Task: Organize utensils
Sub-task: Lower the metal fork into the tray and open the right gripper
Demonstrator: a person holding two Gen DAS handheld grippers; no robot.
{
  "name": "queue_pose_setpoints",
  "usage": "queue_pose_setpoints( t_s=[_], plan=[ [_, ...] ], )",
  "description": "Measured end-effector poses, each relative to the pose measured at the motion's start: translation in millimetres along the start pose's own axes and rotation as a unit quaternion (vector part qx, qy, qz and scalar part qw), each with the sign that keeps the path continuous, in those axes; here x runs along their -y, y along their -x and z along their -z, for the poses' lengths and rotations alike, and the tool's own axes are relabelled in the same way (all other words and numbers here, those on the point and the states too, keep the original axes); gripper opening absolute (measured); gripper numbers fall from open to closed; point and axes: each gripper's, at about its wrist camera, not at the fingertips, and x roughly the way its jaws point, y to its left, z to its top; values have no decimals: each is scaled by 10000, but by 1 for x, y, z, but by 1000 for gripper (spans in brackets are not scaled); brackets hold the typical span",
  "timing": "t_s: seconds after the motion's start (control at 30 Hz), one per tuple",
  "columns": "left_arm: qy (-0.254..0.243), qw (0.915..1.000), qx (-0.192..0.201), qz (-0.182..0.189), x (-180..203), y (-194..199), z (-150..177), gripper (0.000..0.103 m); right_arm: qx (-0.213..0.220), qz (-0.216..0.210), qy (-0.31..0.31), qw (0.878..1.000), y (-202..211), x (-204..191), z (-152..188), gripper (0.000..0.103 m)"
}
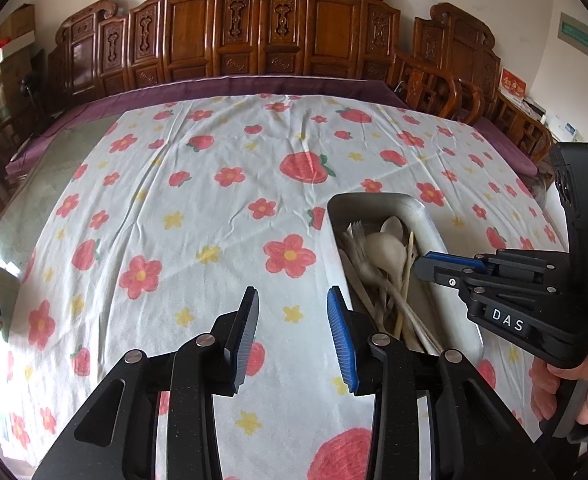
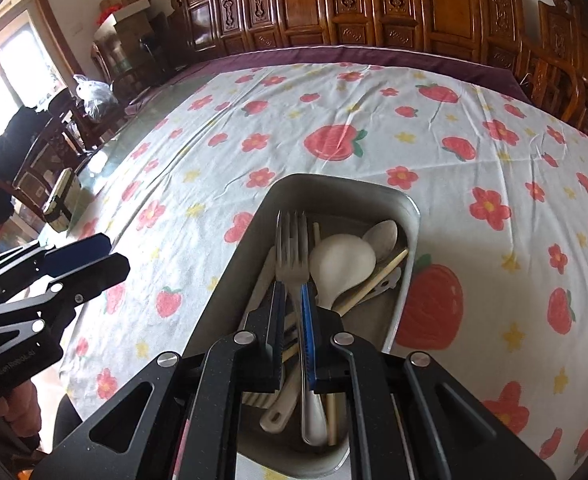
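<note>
Over on the left side of the table, the left gripper (image 1: 293, 334) hung above bare floral tablecloth (image 1: 198, 208) with its jaws partway apart and nothing between them. My guess is it was parked there as a spare hand, waiting for whatever got passed over or needed steadying. You could see it from the right wrist camera too (image 2: 90, 258), off to the side and well apart from the tray.

Moving right, the metal tray (image 2: 412, 216) sat on the cloth with everything dumped in together: a white plastic ladle-type spoon (image 2: 344, 260), a smaller metal spoon (image 2: 382, 236), a chopstick (image 2: 378, 280) lying diagonally across the heap, and some pale handles underneath that I couldn't sort out. No compartments that I could make out, so the pile looked like the starting point rather than the finished job.

The right gripper (image 2: 293, 292) was down in that tray, pinched nearly closed on the neck of a metal fork (image 2: 292, 240), tines pointing away from the camera. Gripping it at the narrow neck made sense to me, since the flat pads get a solid bite there. The fork's handle end lay back under the gripper among the other handles, so lifting it could probably drag a neighbour along.
</note>
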Motion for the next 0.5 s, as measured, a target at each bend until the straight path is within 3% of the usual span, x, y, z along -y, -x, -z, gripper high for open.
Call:
queue_pose_setpoints(
  t_s=[0.27,0.43,0.5],
  plan=[
    [-65,9999,144,-5,19,18,3,36,320,32,-3,9995,39,9,18,10],
    [-103,9995,291,-21,41,37,14,49,628,117,15,9980,80,16,44,10],
    [-88,9993,369,2,47,45,18,70,737,146,12,9972,96,20,55,17]
  ],
)
